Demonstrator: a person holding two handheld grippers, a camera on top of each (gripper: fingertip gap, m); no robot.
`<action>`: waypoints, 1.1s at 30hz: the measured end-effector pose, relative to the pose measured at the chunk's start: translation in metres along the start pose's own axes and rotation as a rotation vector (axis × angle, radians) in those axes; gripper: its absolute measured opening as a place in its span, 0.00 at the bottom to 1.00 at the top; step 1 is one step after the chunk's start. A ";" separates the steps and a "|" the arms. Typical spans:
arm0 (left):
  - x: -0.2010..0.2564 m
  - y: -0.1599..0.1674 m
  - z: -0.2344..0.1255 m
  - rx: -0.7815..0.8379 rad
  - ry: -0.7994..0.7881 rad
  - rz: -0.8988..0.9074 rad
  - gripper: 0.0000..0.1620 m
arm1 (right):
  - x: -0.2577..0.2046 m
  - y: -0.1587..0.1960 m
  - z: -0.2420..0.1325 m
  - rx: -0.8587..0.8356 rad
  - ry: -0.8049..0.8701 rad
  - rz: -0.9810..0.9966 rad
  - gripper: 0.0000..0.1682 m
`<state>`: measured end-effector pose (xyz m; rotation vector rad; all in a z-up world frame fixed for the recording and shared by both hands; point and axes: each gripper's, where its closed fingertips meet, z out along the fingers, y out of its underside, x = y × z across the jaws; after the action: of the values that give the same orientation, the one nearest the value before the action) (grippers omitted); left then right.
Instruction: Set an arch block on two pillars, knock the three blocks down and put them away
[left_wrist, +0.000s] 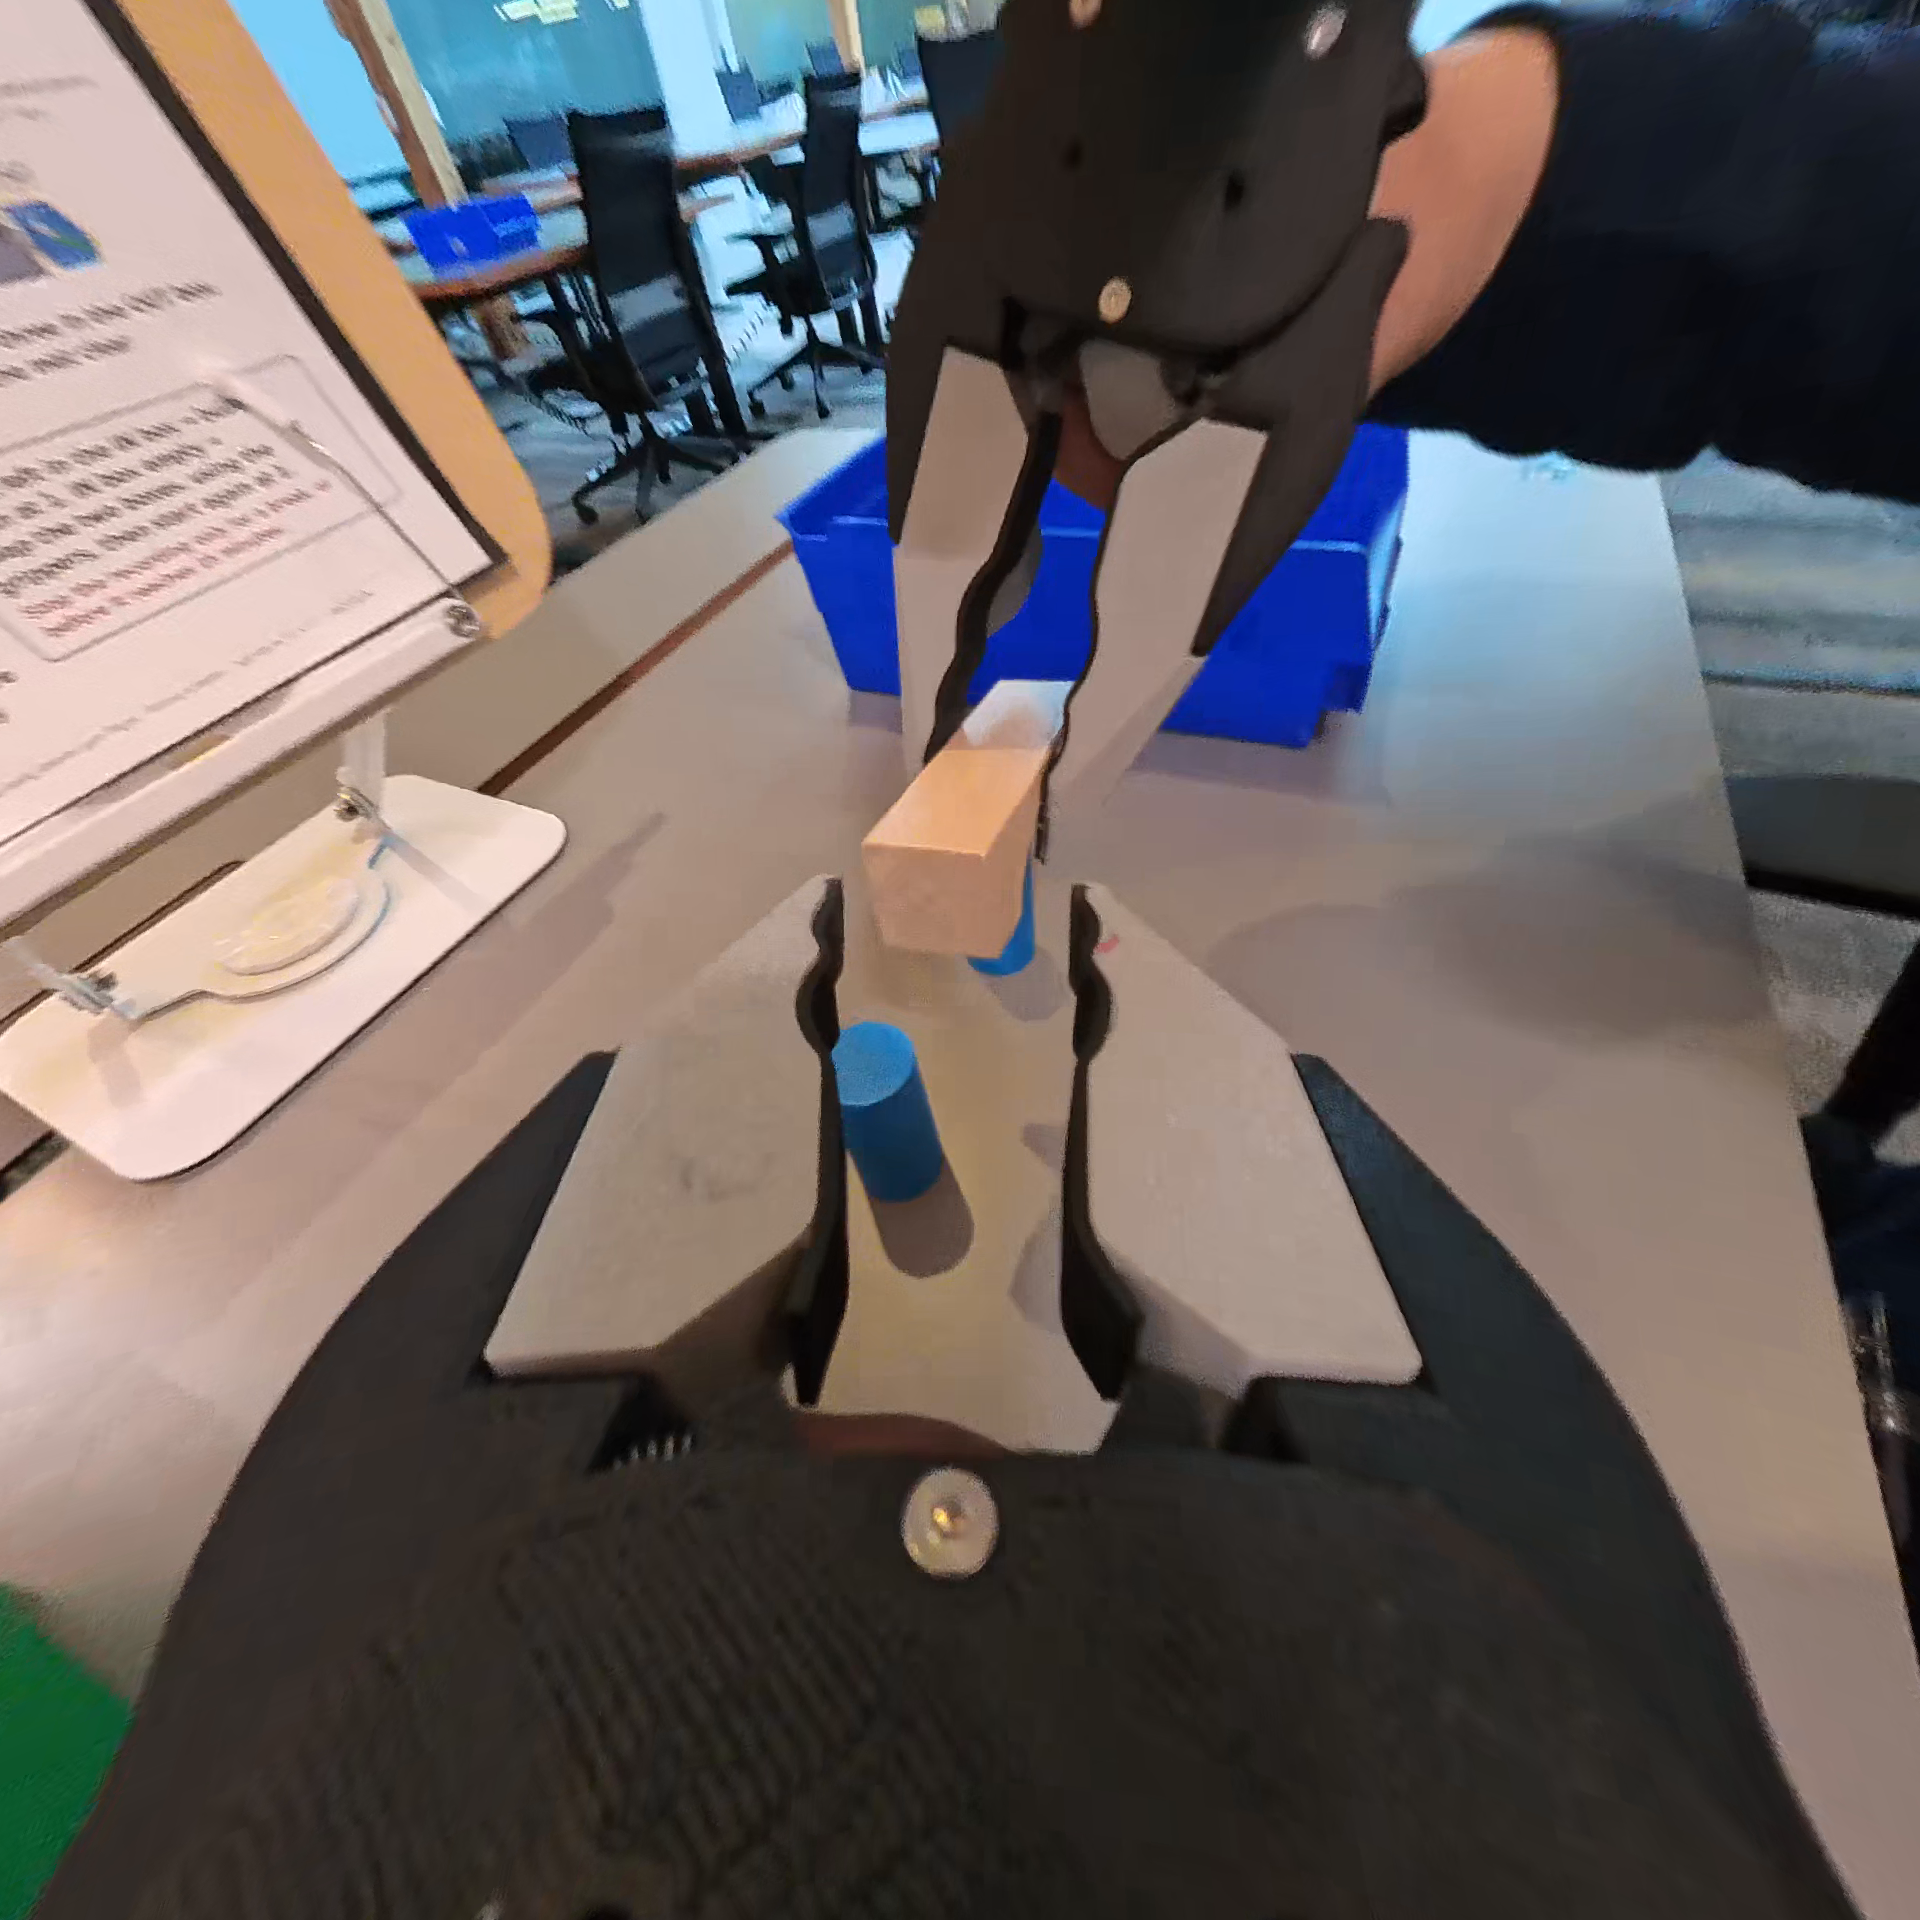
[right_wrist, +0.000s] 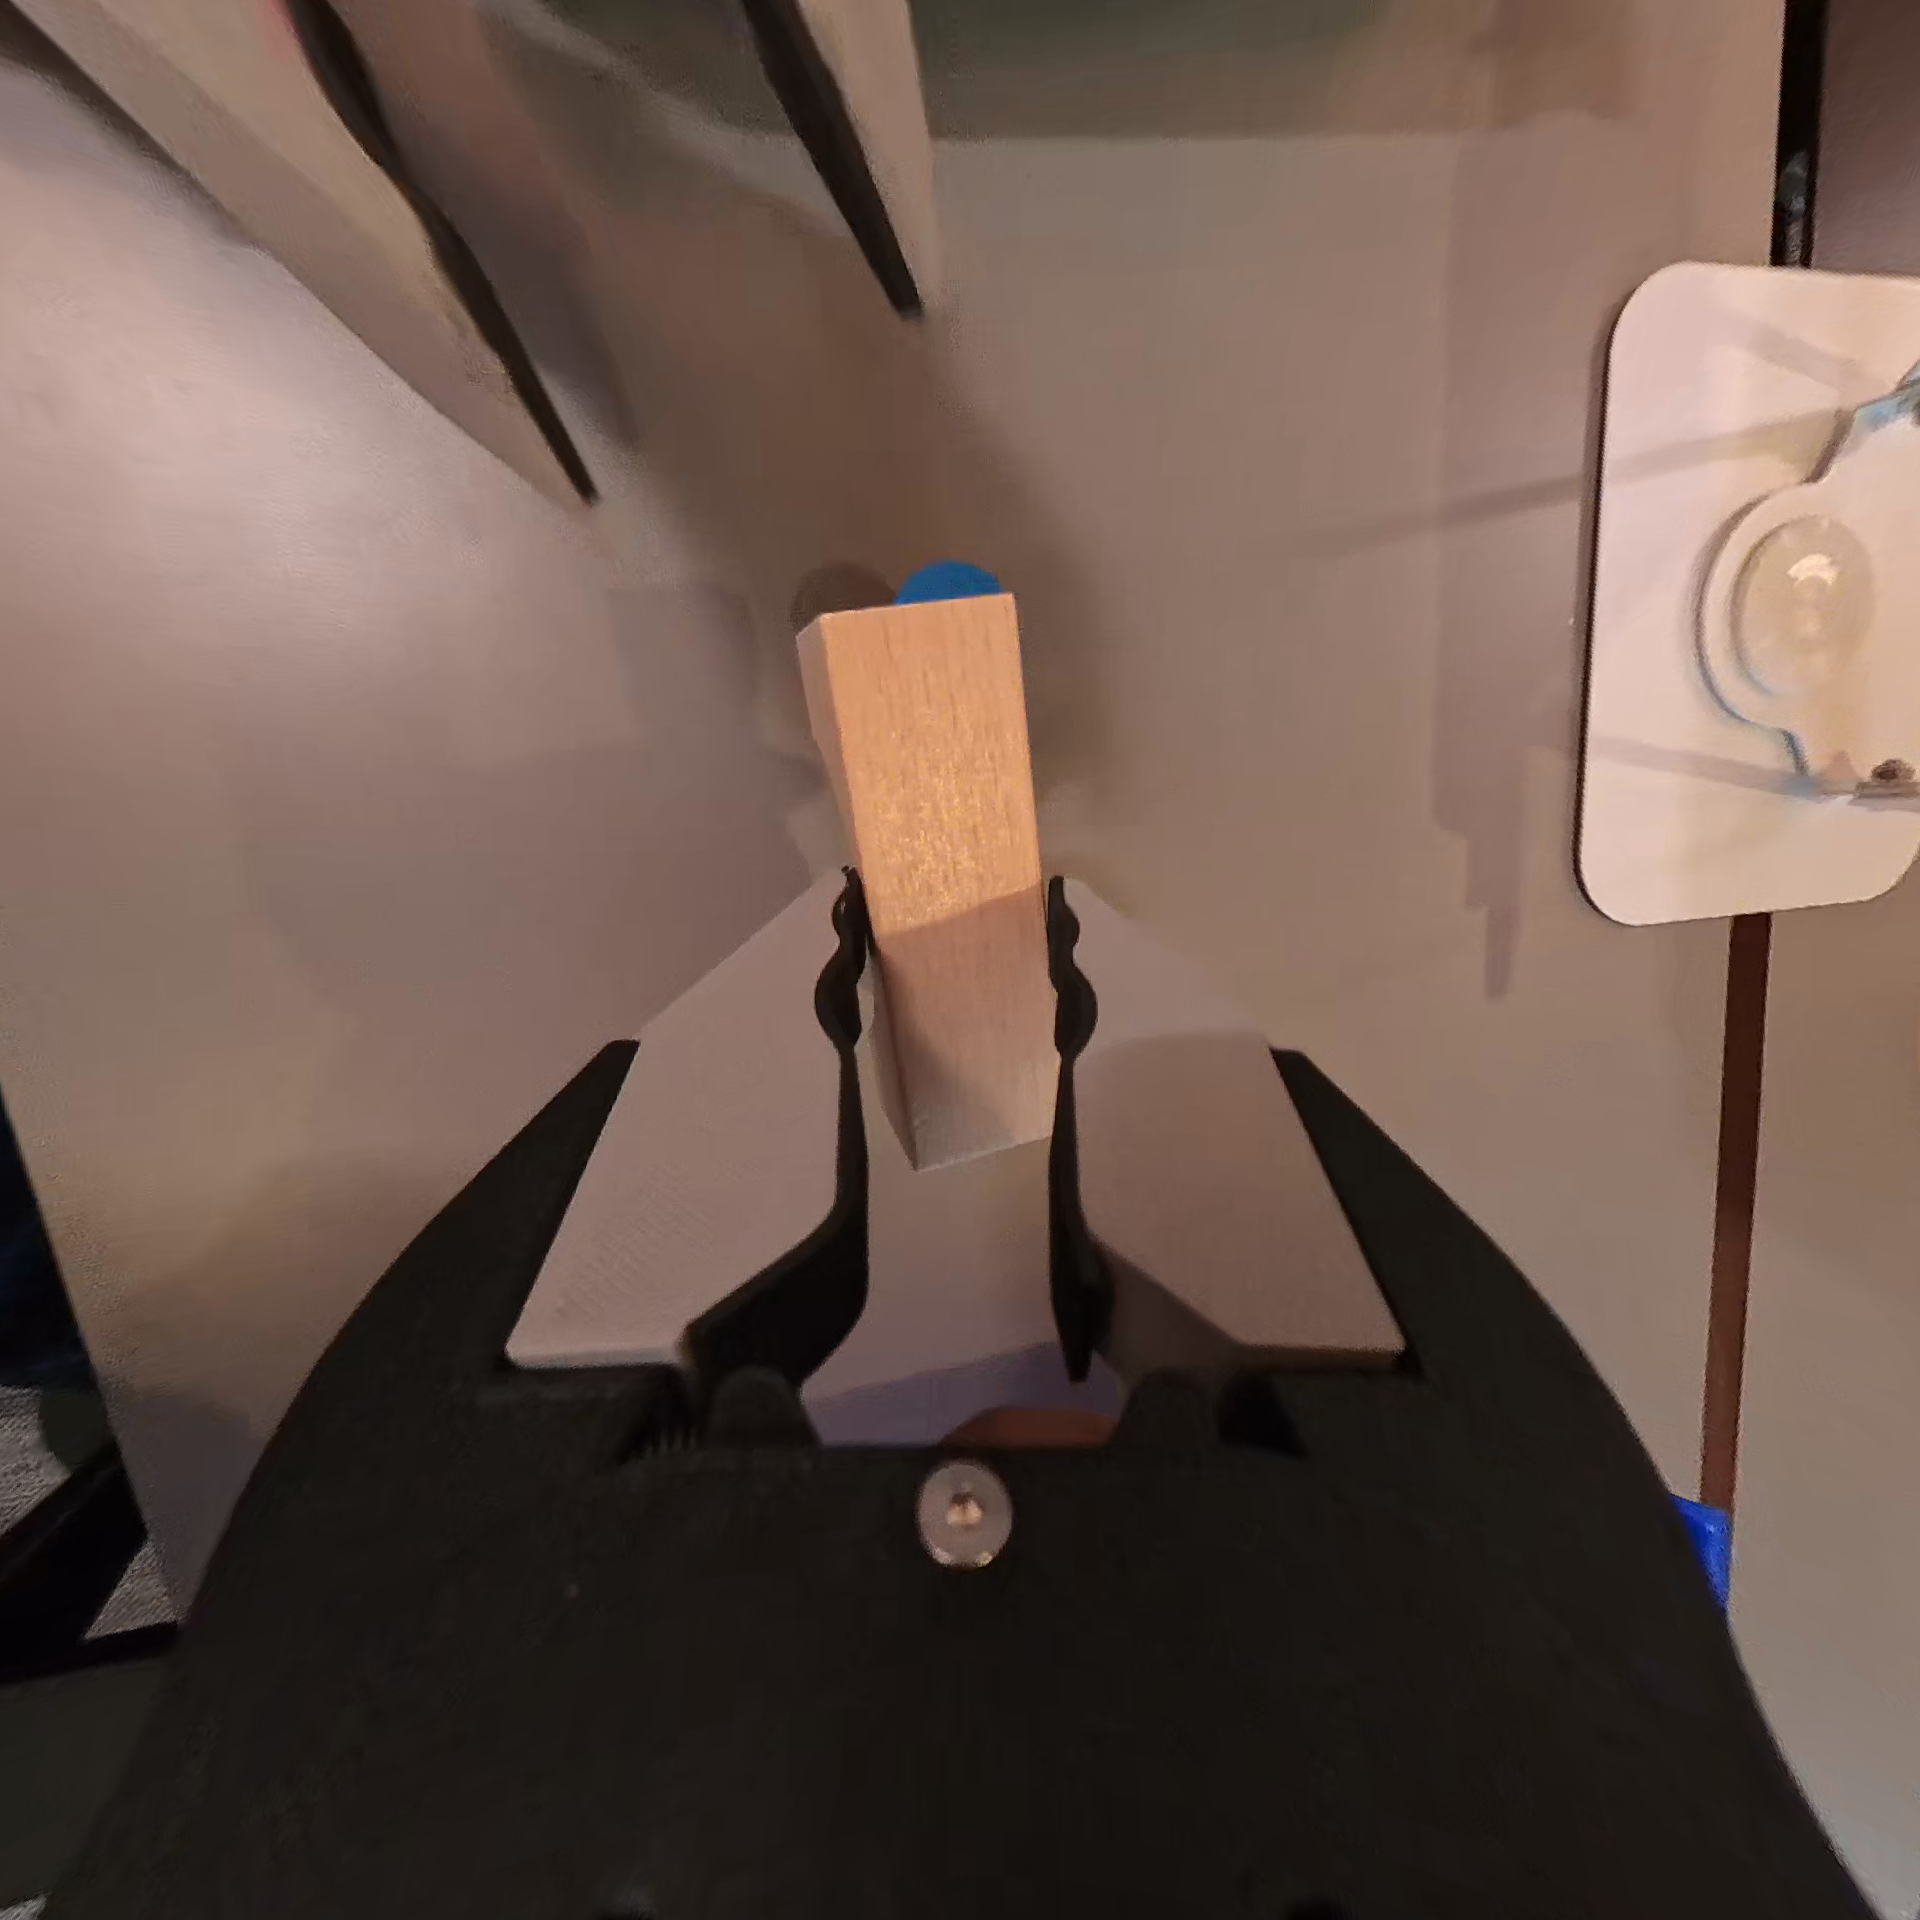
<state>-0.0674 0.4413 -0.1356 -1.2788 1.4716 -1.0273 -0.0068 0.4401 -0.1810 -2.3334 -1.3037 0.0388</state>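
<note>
My right gripper (right_wrist: 951, 894) is shut on a pale wooden block (right_wrist: 935, 821) and holds it from above, tilted, over the grey table. In the left wrist view the right gripper (left_wrist: 997, 774) comes down from the top with the block (left_wrist: 951, 862). One blue pillar (left_wrist: 885, 1112) stands upright on the table in front of the block. A second blue pillar (left_wrist: 1010, 940) is mostly hidden under the block; I cannot tell whether they touch. One blue top (right_wrist: 940, 582) shows past the block's far end. My left gripper (left_wrist: 956, 914) is open and empty, low, facing the pillars.
A blue bin (left_wrist: 1299, 623) stands on the table behind the right gripper. A sign on a white stand base (left_wrist: 260, 997) is at the left; the base (right_wrist: 1745, 592) shows at the right in the right wrist view. The table edge runs along the right. There is about 8 centimetres between the tips of the two grippers. My right gripper's tips are some 30 centimetres from the base (right_wrist: 1745, 592). It is also in sight in the left wrist view (left_wrist: 314, 947).
</note>
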 end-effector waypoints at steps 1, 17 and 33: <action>-0.003 0.000 -0.003 0.023 -0.010 -0.015 0.25 | 0.003 0.003 0.003 -0.009 -0.013 0.003 0.19; -0.027 0.072 0.013 -0.242 -0.127 -0.129 0.26 | 0.012 0.002 0.030 -0.032 -0.021 -0.038 0.19; -0.039 0.133 0.049 -0.502 -0.182 -0.067 0.01 | 0.016 0.008 0.025 0.018 -0.006 0.000 0.19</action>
<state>-0.0500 0.4942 -0.2715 -1.7335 1.6078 -0.5748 0.0021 0.4587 -0.2040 -2.3198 -1.3002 0.0574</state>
